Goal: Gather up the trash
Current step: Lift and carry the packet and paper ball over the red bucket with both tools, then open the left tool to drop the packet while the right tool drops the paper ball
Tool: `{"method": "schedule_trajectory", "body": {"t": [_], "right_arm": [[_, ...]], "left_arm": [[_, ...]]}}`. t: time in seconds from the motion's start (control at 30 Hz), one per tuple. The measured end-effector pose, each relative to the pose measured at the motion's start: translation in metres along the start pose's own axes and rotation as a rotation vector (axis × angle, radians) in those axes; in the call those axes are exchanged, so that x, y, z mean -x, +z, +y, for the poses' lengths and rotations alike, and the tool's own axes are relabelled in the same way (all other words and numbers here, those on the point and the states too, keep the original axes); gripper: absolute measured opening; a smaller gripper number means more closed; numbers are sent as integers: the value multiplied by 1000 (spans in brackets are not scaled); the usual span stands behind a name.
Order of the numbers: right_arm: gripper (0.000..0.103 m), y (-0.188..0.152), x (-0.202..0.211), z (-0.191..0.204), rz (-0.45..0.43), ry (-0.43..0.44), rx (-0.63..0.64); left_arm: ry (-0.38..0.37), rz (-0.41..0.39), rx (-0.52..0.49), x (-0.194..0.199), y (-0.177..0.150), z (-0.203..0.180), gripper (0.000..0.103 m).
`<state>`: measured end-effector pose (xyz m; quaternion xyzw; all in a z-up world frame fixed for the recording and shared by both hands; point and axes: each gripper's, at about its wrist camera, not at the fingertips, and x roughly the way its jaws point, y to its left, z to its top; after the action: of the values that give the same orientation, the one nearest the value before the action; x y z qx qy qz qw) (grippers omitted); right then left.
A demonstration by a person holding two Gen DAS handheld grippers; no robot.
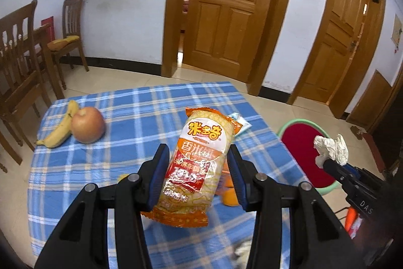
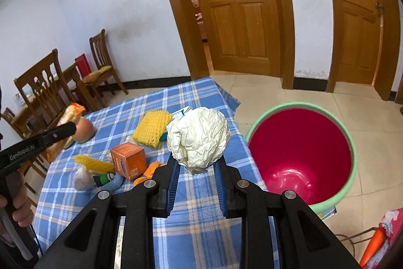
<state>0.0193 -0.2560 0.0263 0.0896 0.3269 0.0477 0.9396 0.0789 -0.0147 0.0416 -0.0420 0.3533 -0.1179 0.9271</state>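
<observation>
A: Nearest to us, the left tool [image 1: 199, 165] is clamped across the middle of the rice cracker packet [image 1: 199, 163], pads pressing both sides, packet clear of the counter [image 1: 131, 117]. The right tool [image 2: 197, 168] grips the crumpled paper ball [image 2: 199, 138] by its lower edge, jaws narrow.

B: So we are in the carrying step, both loads lifted and none dropped yet. Where does it all go?

A: Into the red bucket [image 2: 302, 150] with the green rim, on the floor just beside the counter's right edge. It looks empty from here, though we cannot see its near wall.

B: Then our next move calls for swinging the right tool over the bucket's mouth and letting go only once the ball is past the rim. The left has farther to cross.

A: And more is left behind us on the cloth: the orange box [image 2: 129, 160], yellow foam netting [image 2: 152, 130], peel scraps [image 2: 148, 172]. Farther off lie the apple [image 1: 87, 124] and banana [image 1: 59, 130]; we judge those are not trash.
</observation>
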Motion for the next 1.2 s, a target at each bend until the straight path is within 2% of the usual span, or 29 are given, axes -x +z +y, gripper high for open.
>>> {"method": "schedule_trajectory", "body": {"t": [0.57, 0.9, 1.2], "right_arm": [[27, -8, 28, -66, -27, -95, -93], [27, -15, 16, -106, 4, -131, -159], [28, -21, -5, -139, 44, -159, -214]], "left_arm": [[-149, 65, -127, -26, -8, -111, 48], [-220, 142, -232, -72, -14, -176, 47], [-221, 222, -300, -119, -26, -213, 47]]}}
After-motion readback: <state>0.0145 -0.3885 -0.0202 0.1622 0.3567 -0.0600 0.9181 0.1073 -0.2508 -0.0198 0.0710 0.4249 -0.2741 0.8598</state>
